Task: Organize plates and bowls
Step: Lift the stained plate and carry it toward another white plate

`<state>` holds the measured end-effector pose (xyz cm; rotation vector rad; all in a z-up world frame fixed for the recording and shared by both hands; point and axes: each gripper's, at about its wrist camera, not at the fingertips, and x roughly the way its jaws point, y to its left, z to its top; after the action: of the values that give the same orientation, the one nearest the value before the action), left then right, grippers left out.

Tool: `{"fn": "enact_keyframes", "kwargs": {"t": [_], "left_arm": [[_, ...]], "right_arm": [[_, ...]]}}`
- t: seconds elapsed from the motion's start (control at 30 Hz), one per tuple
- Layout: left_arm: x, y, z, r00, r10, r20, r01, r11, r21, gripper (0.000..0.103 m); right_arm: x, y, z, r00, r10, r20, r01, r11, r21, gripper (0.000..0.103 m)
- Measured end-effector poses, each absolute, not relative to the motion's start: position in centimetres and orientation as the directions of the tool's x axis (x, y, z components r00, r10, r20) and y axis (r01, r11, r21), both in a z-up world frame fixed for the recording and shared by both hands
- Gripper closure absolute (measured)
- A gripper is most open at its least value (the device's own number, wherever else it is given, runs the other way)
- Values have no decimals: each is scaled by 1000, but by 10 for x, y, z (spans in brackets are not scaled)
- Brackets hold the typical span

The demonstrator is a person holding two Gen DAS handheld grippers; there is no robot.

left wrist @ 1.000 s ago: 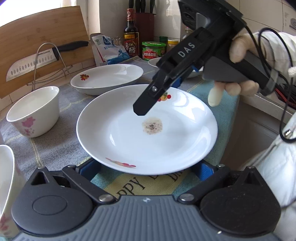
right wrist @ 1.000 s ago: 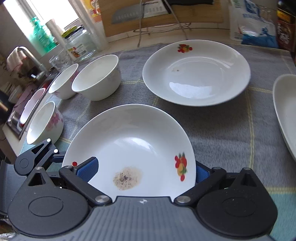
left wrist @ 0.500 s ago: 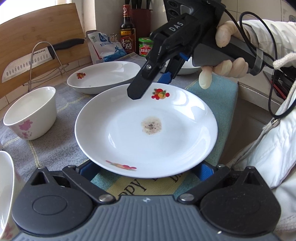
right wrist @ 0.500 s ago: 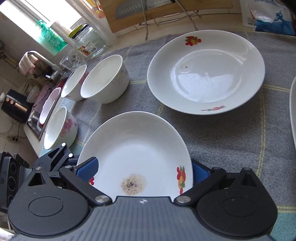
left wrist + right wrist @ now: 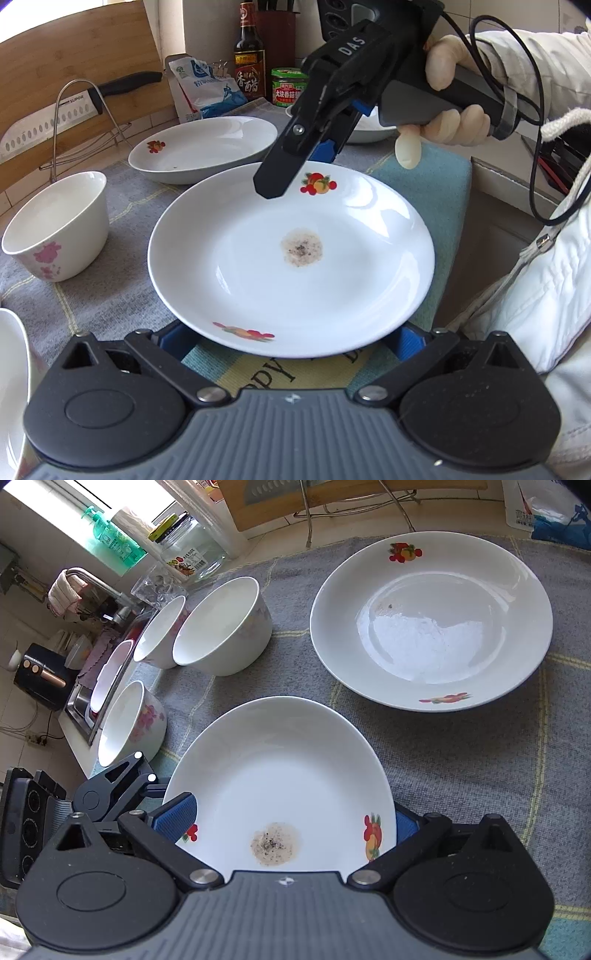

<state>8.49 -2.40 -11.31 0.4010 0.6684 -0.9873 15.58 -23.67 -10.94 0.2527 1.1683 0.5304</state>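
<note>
A white plate [image 5: 291, 254] with fruit prints and a brown stain is held between both grippers, lifted above the mat. My left gripper [image 5: 291, 338] grips its near rim. My right gripper [image 5: 310, 155] grips the opposite rim; in the right wrist view the plate [image 5: 284, 786] fills the gap of that gripper [image 5: 284, 821]. A second white plate [image 5: 430, 618] lies on the grey mat behind; it also shows in the left wrist view [image 5: 203, 147]. Several white bowls with pink flowers [image 5: 221, 627] stand at the left; one bowl [image 5: 59, 225] shows in the left wrist view.
A cutting board with a knife on a wire rack [image 5: 74, 107], a vinegar bottle [image 5: 249, 66], a bag [image 5: 207, 88] and a green jar [image 5: 288, 86] line the back wall. A sink [image 5: 92, 686] lies beyond the bowls. The counter's edge [image 5: 491, 173] is at the right.
The plate, held by both grippers, has risen and tilted slightly. The right gripper has pulled back and up, so more of the mat and far plate shows.
</note>
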Motion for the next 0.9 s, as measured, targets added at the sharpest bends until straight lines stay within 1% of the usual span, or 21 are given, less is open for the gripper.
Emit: {"fn": "enact_keyframes", "kwargs": {"t": [0.3,0.47,0.67,0.9], "left_arm": [[84,-28,-110,377,-621,-687,863,506,16,1],[85,-30,-99,372,-630,-682,862,507,2,1],[84,-41,-85,372,-631,-680,867,497,13,1],[92,-66,-69,363,-640,-677,879,477,21,1]], "right_arm": [[154,-241,-103,297,544,-784,-250,837,486,0],[153,-245,-96,311,545,-778,-253,837,485,0],[150,-257,-83,326,550,-769,-254,834,489,0],[148,-286,-66,370,550,-748,-252,835,489,0]]}}
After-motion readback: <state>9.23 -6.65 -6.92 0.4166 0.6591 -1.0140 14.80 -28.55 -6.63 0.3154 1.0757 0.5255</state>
